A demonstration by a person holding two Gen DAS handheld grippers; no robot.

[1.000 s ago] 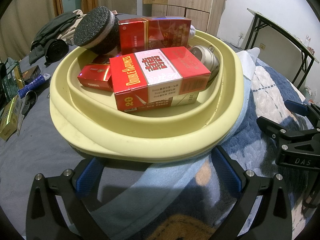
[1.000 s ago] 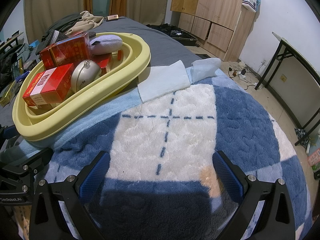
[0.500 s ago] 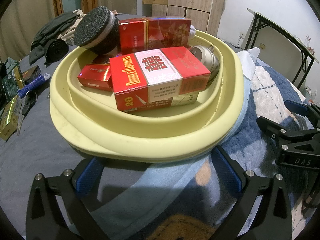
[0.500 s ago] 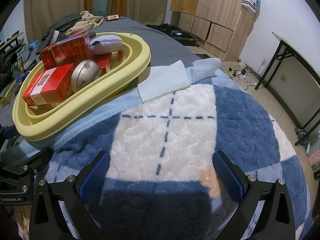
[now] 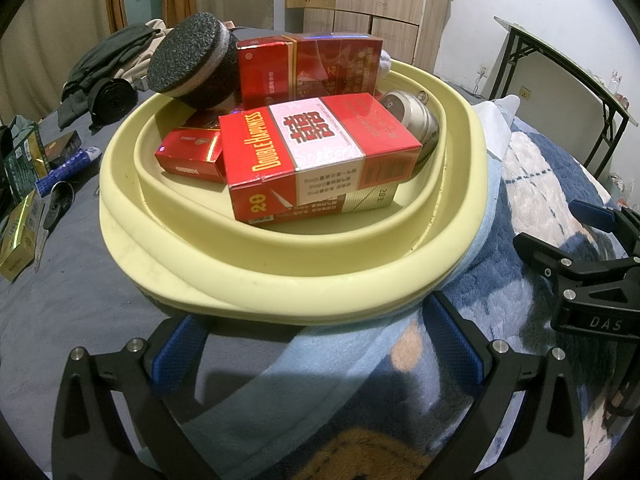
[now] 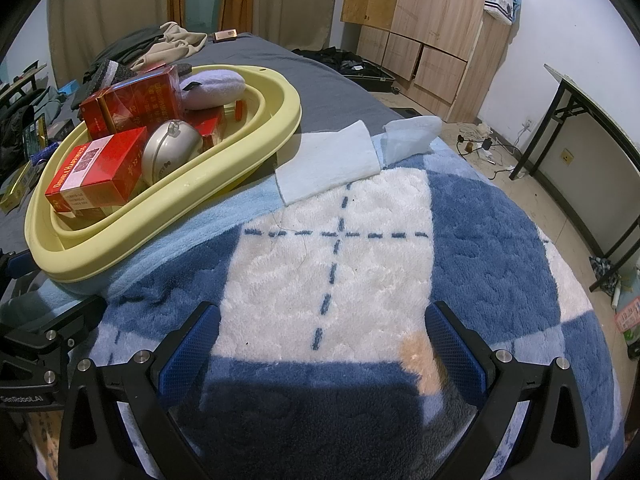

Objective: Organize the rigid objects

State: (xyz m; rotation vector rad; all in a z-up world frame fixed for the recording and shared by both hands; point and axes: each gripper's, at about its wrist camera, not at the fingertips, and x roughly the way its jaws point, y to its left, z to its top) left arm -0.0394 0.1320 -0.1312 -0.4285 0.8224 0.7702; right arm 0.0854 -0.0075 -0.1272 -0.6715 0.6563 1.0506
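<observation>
A pale yellow basin sits on the bed, filled with rigid items. On top lies a red "Double Happiness" carton, behind it a second red carton, a small red pack, a black round sponge-topped tin and a silver round case. A lilac pad rests at the basin's far side. My left gripper stands open just before the basin's near rim, holding nothing. My right gripper is open over the blanket, to the basin's right.
A blue and white plush blanket covers the bed, with folded light-blue cloths beside the basin. Green and gold boxes, a blue tube and dark clothes lie left. A black table and wooden cupboards stand beyond.
</observation>
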